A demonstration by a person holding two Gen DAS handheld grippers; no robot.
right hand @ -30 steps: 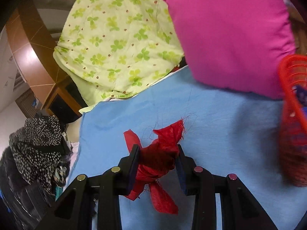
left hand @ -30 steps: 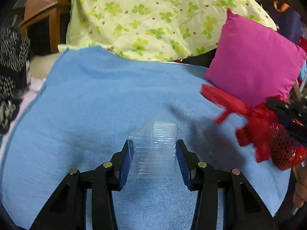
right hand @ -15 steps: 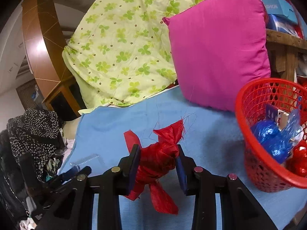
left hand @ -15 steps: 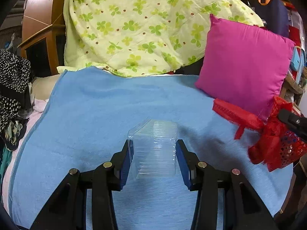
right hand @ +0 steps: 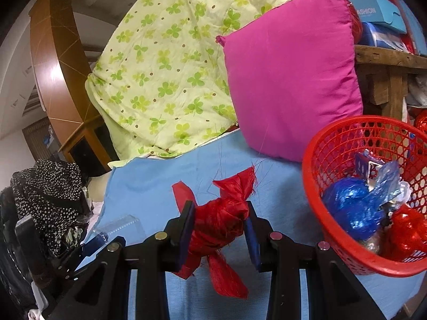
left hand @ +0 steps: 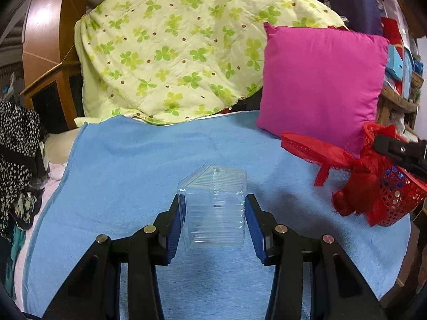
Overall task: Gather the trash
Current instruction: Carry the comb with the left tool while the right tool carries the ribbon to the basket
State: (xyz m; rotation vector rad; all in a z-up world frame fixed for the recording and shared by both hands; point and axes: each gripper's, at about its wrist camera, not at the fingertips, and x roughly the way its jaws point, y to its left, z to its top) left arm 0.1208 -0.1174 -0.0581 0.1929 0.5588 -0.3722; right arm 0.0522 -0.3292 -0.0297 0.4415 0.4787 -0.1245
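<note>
Red ribbon wad [right hand: 221, 221] was pinched in right gripper [right hand: 220, 222], above blue towel [right hand: 160, 176], beside red basket [right hand: 315, 186]. Left gripper [left hand: 213, 213] clamped clear plastic container [left hand: 216, 208]. Best: carry ribbon over basket rim before release; frayed threads could snag mesh.

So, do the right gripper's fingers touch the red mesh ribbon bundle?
Touching. The right wrist view shows both fingers pressed against the red mesh ribbon bundle, squeezing it.
</note>
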